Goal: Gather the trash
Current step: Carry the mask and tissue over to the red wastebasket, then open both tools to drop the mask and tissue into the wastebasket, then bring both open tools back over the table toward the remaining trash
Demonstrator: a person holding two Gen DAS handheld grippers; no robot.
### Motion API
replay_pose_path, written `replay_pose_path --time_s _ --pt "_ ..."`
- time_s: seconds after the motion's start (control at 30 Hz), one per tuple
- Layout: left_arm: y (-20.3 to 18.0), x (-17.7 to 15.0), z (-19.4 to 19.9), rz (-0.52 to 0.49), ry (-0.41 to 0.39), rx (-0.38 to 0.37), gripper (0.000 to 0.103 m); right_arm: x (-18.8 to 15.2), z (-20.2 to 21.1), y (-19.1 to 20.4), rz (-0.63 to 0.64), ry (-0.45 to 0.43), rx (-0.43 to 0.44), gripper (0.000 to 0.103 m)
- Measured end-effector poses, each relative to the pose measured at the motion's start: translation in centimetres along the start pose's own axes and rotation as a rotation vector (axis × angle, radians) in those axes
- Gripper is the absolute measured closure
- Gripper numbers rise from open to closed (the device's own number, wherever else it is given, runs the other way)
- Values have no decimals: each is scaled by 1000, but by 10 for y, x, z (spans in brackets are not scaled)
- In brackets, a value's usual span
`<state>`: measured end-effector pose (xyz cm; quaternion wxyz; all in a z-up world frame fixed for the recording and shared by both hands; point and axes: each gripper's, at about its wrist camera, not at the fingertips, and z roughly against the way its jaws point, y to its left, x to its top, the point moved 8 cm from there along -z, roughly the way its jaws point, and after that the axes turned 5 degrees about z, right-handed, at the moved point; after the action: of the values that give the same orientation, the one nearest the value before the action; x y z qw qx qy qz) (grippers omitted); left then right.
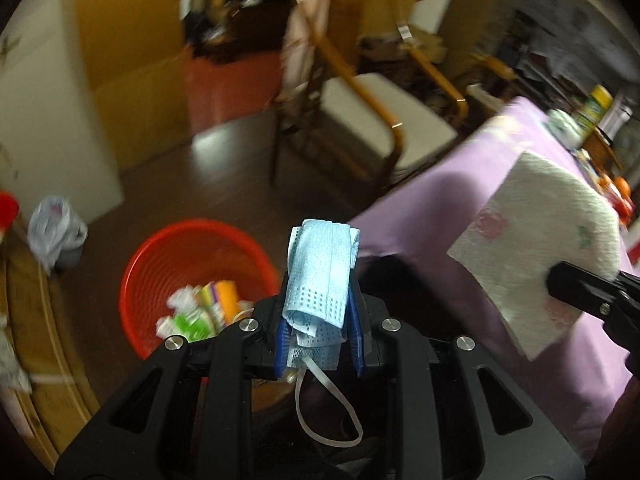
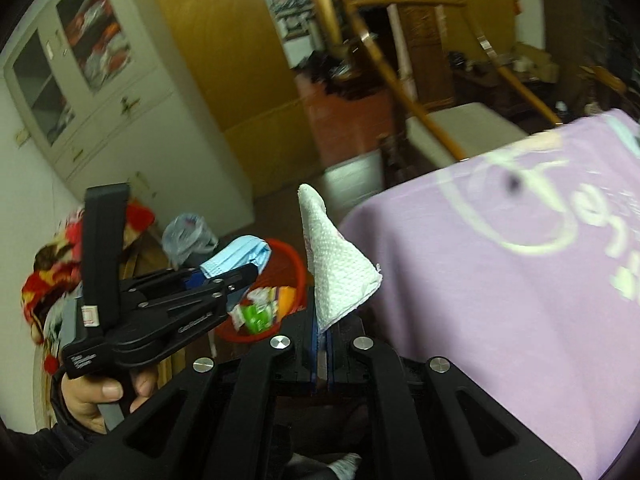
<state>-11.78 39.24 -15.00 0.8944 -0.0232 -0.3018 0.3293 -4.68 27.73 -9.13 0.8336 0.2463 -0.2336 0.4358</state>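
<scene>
My left gripper [image 1: 320, 320] is shut on a folded blue face mask [image 1: 320, 272], its white ear loop hanging down. It is held in the air to the right of a red basket [image 1: 160, 264] on the floor, which holds several wrappers. My right gripper [image 2: 323, 340] is shut on a white paper towel [image 2: 336, 264] that stands up from the jaws. The paper towel also shows in the left wrist view [image 1: 552, 240], held over the table. The left gripper [image 2: 244, 276] with the mask [image 2: 240, 258] shows in the right wrist view, above the basket [image 2: 296, 264].
A table with a purple cloth [image 1: 460, 184] fills the right side. A wooden chair with a pale seat [image 1: 380, 120] stands behind it. A grey bin with a plastic bag [image 1: 56, 236] and a white cabinet [image 2: 120, 112] stand at the left.
</scene>
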Motion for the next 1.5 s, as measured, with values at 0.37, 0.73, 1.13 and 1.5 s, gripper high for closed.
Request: replay_pose_path --time_s 0.37,0.73,1.13,1.5 --pt "107 -26 -73 190 170 114 78 1 -135 55 54 238 128 99" --pt "142 -29 -111 274 231 175 75 -12 -223 78 56 380 199 96" --pt "156 -21 -101 312 200 240 43 -4 -220 68 52 350 198 62" --pt "124 -3 -63 265 125 220 42 1 -155 52 61 246 143 55"
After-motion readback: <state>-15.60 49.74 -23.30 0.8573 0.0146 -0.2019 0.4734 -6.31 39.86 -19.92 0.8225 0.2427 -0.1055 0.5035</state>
